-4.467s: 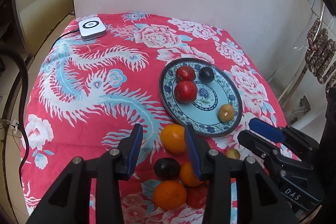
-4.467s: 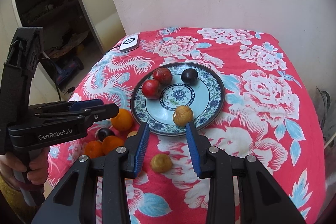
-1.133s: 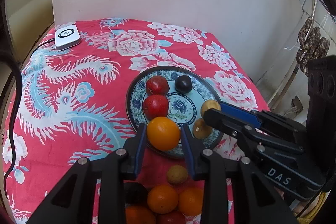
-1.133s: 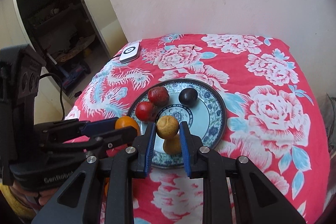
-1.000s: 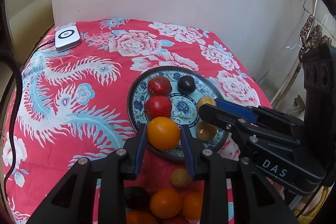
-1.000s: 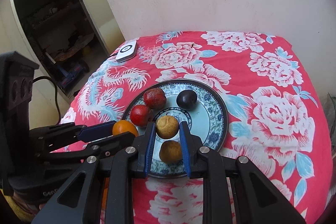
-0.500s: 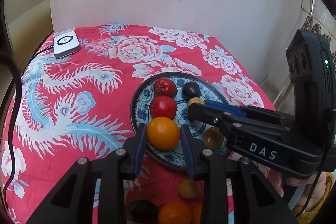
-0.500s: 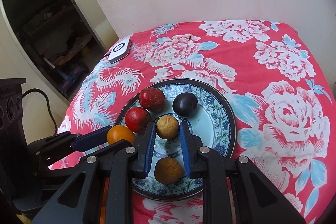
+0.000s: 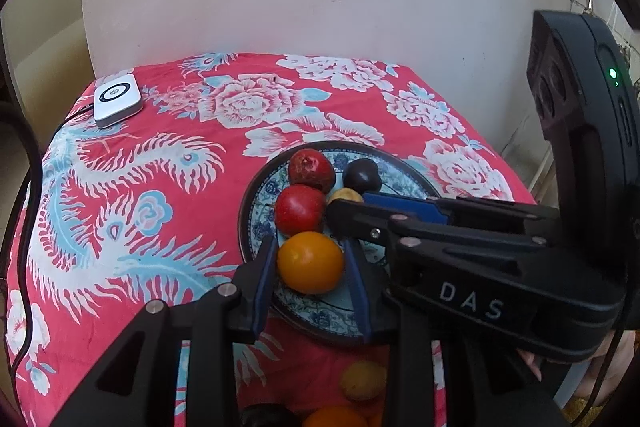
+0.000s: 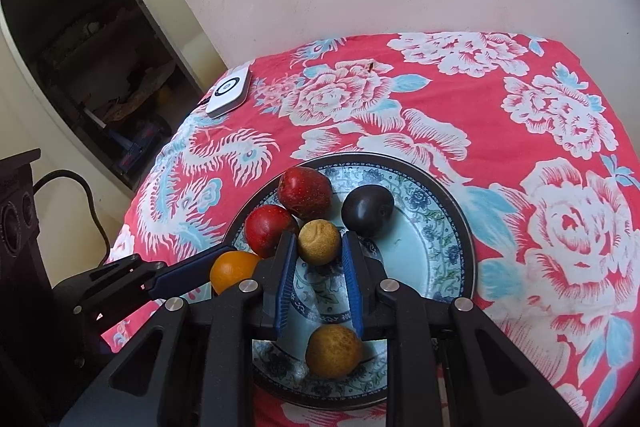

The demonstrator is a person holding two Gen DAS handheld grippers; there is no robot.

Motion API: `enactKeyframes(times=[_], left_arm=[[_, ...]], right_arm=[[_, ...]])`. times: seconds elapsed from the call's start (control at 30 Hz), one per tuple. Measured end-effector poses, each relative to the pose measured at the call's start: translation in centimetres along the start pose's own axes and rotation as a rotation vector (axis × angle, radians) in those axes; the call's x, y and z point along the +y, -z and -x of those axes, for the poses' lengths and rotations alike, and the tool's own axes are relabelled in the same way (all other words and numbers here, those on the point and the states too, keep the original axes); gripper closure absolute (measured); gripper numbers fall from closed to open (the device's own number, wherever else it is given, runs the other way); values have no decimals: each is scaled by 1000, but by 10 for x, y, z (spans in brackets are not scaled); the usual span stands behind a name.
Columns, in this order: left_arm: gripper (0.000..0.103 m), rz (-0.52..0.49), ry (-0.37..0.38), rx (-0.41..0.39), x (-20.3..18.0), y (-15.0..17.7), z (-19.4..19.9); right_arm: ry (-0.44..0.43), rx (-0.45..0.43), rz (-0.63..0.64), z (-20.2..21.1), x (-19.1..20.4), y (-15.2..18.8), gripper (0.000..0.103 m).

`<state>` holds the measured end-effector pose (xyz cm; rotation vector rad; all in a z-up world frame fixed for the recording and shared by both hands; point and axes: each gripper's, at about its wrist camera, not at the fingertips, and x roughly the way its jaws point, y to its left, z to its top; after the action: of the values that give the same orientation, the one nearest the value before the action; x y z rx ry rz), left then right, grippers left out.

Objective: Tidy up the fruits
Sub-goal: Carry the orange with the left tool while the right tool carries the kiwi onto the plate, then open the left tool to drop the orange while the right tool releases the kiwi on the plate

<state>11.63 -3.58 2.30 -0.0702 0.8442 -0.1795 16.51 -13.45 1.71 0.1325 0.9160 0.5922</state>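
My left gripper (image 9: 311, 263) is shut on an orange (image 9: 310, 262), held over the near left rim of the blue patterned plate (image 9: 256, 187). My right gripper (image 10: 319, 242) is shut on a small tan fruit (image 10: 318, 241) over the plate's (image 10: 436, 239) middle. On the plate lie two red fruits (image 10: 305, 192) (image 10: 270, 229), a dark plum (image 10: 368, 211) and another tan fruit (image 10: 334, 351). In the left wrist view the right gripper (image 9: 340, 205) crosses the plate from the right, the tan fruit (image 9: 345, 195) at its tip. The left gripper's orange (image 10: 234, 269) shows at the plate's left edge.
A red floral cloth (image 9: 160, 163) covers the table, which stands against a pale wall. A white device (image 9: 117, 99) with a cable sits at the far left corner. Loose fruits lie near the front edge: a yellow-tan one (image 9: 362, 381), an orange (image 9: 334, 417), a dark one (image 9: 266, 415).
Both grippers have drawn closer over the plate with their fruits held. The right gripper slid further left across the plate and slightly lower, its tan fruit now next to the red fruits.
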Motion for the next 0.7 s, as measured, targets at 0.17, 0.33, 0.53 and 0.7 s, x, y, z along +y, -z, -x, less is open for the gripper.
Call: enactKeyframes(times=[0.17,0.33,0.53,0.7], left_arm=[[69,15,11,2,2,-1,-2],[68,15,0,-1,3,-1,0],[61,22,7,-7,5,0,11],[60,30,20,-13,6,0,23]], right_arm=[[6,-5,3,1,0,0,79],[2,-6,-3,2,-1,0,76],[-10,-30,-27,13,-2,2,66],[-14,-56,-28,27,1,6,66]])
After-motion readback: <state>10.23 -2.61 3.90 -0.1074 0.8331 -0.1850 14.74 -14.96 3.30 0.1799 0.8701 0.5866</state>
